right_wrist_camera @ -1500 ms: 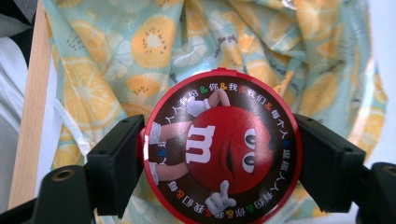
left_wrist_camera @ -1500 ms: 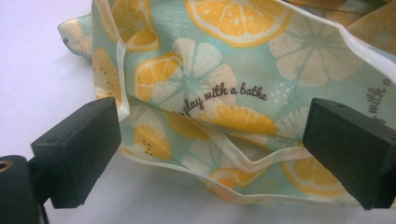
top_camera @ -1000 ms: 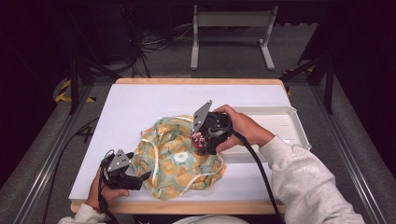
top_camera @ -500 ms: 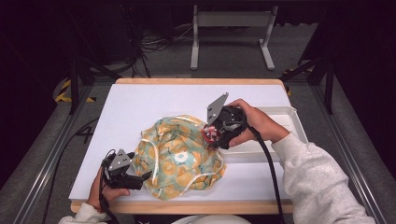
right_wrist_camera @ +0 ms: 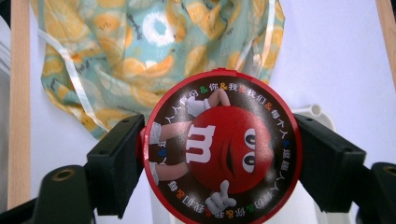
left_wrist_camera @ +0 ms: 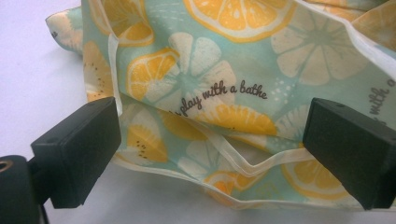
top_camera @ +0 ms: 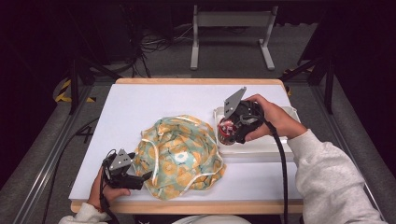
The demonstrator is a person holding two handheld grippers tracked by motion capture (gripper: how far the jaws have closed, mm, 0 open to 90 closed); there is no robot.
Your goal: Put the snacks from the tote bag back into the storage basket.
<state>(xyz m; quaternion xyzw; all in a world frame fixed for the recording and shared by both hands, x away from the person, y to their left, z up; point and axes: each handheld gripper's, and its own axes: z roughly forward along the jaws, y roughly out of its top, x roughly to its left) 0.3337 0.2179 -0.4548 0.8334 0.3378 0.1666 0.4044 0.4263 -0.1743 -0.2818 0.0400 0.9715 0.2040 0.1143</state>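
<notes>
Right tool clamping red tin above white tray; left tool wide at cloth

Printed cloth bag, glossy tin

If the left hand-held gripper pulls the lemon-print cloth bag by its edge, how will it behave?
The cloth bag lies crumpled in soft folds, so it would probably flop and stretch out. It looks thin and probably light, and may slide across the smooth white table.

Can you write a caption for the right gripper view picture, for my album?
Right gripper clamps a round red candy tin above the white tray, with the lemon-print cloth beyond on the table.
</notes>
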